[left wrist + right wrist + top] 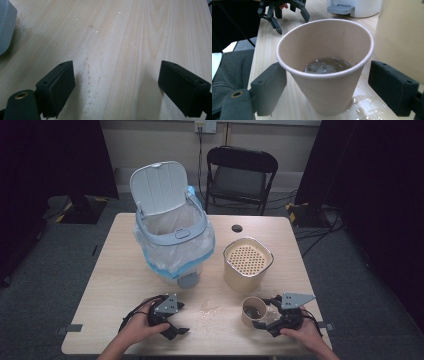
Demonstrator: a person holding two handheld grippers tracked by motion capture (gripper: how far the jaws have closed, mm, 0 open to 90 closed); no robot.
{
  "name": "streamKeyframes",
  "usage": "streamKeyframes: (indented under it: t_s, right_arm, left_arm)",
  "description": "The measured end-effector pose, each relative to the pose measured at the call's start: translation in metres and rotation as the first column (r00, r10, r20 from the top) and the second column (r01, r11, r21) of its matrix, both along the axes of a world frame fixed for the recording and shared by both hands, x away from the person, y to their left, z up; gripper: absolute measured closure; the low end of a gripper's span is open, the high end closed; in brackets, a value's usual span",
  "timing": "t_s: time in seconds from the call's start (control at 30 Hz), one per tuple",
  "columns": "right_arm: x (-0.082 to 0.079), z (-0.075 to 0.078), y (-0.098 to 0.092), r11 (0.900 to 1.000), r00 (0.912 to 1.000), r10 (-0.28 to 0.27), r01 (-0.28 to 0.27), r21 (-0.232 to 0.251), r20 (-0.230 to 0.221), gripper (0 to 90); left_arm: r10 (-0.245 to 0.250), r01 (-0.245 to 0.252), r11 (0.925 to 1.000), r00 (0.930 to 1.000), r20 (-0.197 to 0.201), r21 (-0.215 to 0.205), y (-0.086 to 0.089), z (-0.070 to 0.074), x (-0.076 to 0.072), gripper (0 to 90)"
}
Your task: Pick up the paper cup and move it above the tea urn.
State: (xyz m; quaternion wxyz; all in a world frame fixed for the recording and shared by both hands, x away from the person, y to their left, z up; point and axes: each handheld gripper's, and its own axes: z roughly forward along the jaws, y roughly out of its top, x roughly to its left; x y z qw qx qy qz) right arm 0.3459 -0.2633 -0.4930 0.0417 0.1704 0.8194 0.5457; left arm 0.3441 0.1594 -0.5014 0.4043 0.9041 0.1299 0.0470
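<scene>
A beige paper cup (253,310) stands near the table's front right edge, between the jaws of my right gripper (261,318). In the right gripper view the cup (324,82) holds a little murky liquid with pale bits. The right gripper (327,80) is open: its left pad is at the cup wall and the right pad stands clear of it. My left gripper (181,319) rests at the front left, also seen far off as the left gripper (284,12). The left gripper (116,85) is open over bare wood with nothing between its pads.
A white pedal bin (172,237) with its lid up and a plastic liner stands mid-table. A beige container (247,270) with a perforated insert sits behind the cup. Wet patches and crumbs (212,310) lie between the grippers; a puddle (362,106) is at the cup's base. A chair (240,175) stands beyond the table.
</scene>
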Motion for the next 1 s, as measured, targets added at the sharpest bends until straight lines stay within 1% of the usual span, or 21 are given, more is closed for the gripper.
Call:
streamKeyframes:
  t_s: [0.17, 0.23, 0.27, 0.3, 0.43, 0.57, 0.6, 0.63, 0.77, 0.83, 0.93, 1.0]
  right_arm:
    - [0.002, -0.001, 0.004, 1.000, 1.0000, 0.002, -0.002, -0.002, 0.004, 15.5]
    - [0.003, -0.001, 0.006, 1.000, 0.9999, 0.013, -0.013, -0.007, 0.006, 15.7]
    - [0.004, 0.000, 0.007, 1.000, 0.9998, 0.017, -0.017, -0.006, 0.015, 16.2]
    - [0.004, 0.000, 0.008, 1.000, 0.9998, 0.018, -0.018, -0.011, 0.010, 16.1]
    - [0.006, 0.002, 0.012, 0.999, 0.9994, 0.029, -0.029, -0.017, 0.017, 16.3]
    - [0.008, 0.002, 0.014, 0.999, 0.9989, 0.039, -0.039, -0.010, 0.027, 16.6]
    - [0.008, 0.002, 0.015, 0.999, 0.9990, 0.040, -0.039, -0.012, 0.021, 16.7]
    - [0.008, 0.002, 0.015, 0.999, 0.9987, 0.043, -0.043, -0.007, 0.027, 17.0]
    - [0.008, 0.001, 0.016, 0.999, 0.9987, 0.048, -0.049, 0.023, 0.017, 17.8]
    - [0.007, 0.001, 0.017, 0.999, 0.9985, 0.047, -0.048, 0.019, 0.026, 18.8]
    - [0.006, 0.002, 0.018, 0.998, 0.9982, 0.050, -0.051, 0.031, 0.034, 18.9]
    - [0.006, 0.003, 0.019, 0.998, 0.9977, 0.052, -0.053, 0.026, 0.043, 19.4]
  left_arm:
    - [-0.005, 0.005, 1.0000, 1.0000, 0.001, 0.000, 0.000, 0.000, 0.000, 12.5]
    - [-0.005, 0.005, 1.0000, 1.0000, 0.001, 0.000, 0.000, 0.000, 0.000, 12.3]
    - [-0.006, 0.006, 1.0000, 1.0000, 0.000, 0.000, 0.000, 0.000, 0.000, 12.2]
    - [-0.006, 0.006, 1.0000, 1.0000, 0.000, 0.000, 0.000, 0.000, 0.000, 12.1]
    - [-0.006, 0.006, 1.0000, 1.0000, 0.000, 0.000, 0.000, 0.000, 0.000, 12.1]
    - [-0.005, 0.005, 1.0000, 1.0000, 0.000, 0.000, -0.001, 0.000, 0.000, 12.1]
    - [-0.005, 0.005, 1.0000, 1.0000, 0.000, 0.000, -0.001, 0.000, 0.000, 12.1]
    - [-0.006, 0.006, 1.0000, 1.0000, 0.000, 0.000, 0.000, 0.000, 0.000, 12.1]
    - [-0.006, 0.006, 1.0000, 1.0000, 0.000, 0.000, -0.001, 0.000, 0.000, 12.1]
    - [-0.005, 0.005, 1.0000, 1.0000, 0.000, 0.000, -0.001, 0.000, 0.000, 12.1]
    - [-0.006, 0.006, 1.0000, 1.0000, 0.001, 0.000, -0.001, 0.000, 0.000, 12.1]
    - [-0.006, 0.006, 1.0000, 1.0000, 0.000, 0.001, 0.000, 0.000, 0.000, 12.1]
